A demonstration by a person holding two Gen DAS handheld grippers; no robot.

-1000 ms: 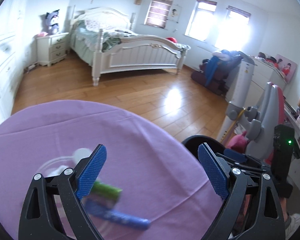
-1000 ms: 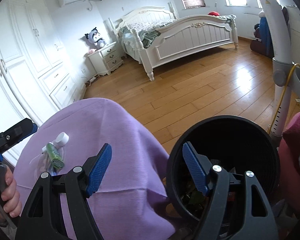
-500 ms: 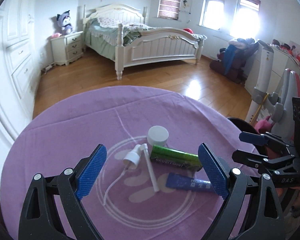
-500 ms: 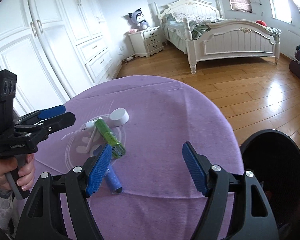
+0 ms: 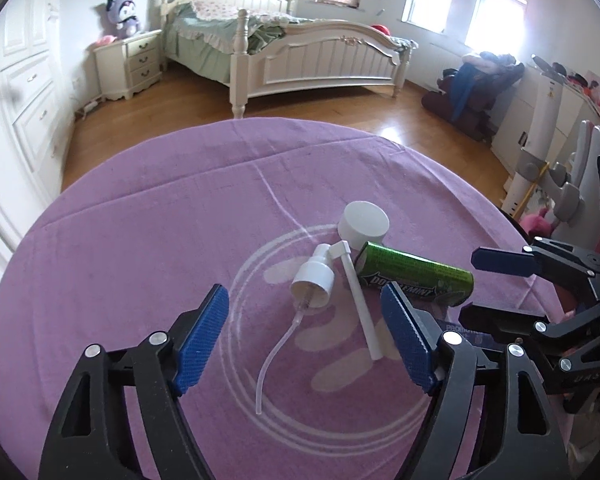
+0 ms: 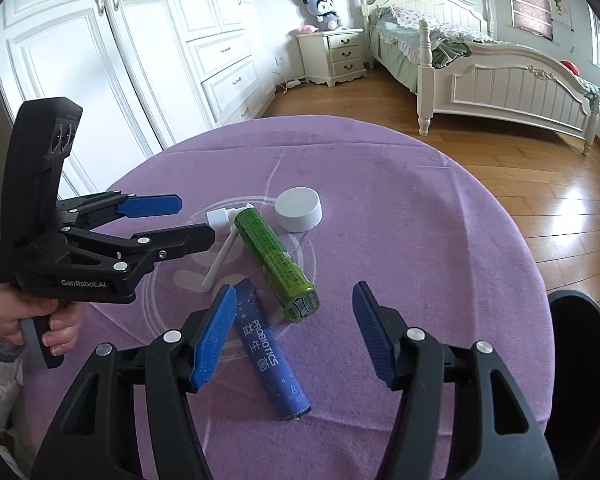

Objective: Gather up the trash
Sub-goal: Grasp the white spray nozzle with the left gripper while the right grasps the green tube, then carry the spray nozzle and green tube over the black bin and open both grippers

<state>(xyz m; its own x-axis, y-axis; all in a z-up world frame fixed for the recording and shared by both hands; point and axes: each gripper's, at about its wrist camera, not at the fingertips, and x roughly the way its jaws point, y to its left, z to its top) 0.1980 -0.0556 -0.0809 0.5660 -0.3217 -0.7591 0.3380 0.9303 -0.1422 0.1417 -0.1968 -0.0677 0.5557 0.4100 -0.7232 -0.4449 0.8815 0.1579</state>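
Note:
Several bits of trash lie on a round purple table (image 5: 140, 240): a white spray nozzle with a thin tube (image 5: 314, 280), a white cap (image 5: 364, 222), a green gum pack (image 5: 414, 278) and a blue probiotics stick (image 6: 270, 348). My left gripper (image 5: 306, 338) is open and empty, just above the nozzle's tube. My right gripper (image 6: 294, 334) is open and empty, over the blue stick and the end of the green pack (image 6: 276, 258). The cap (image 6: 299, 209) lies beyond them. Each gripper shows in the other's view.
A black bin (image 6: 580, 344) stands at the table's right edge. The table (image 6: 420, 220) is in a bedroom with a white bed (image 5: 300, 52), a nightstand (image 5: 128, 66), wardrobes (image 6: 120, 60) and a wooden floor. A chair and desk (image 5: 560, 184) are at the right.
Both grippers have swung from the bin side back over the table and come down close to the trash. Both stay open and empty.

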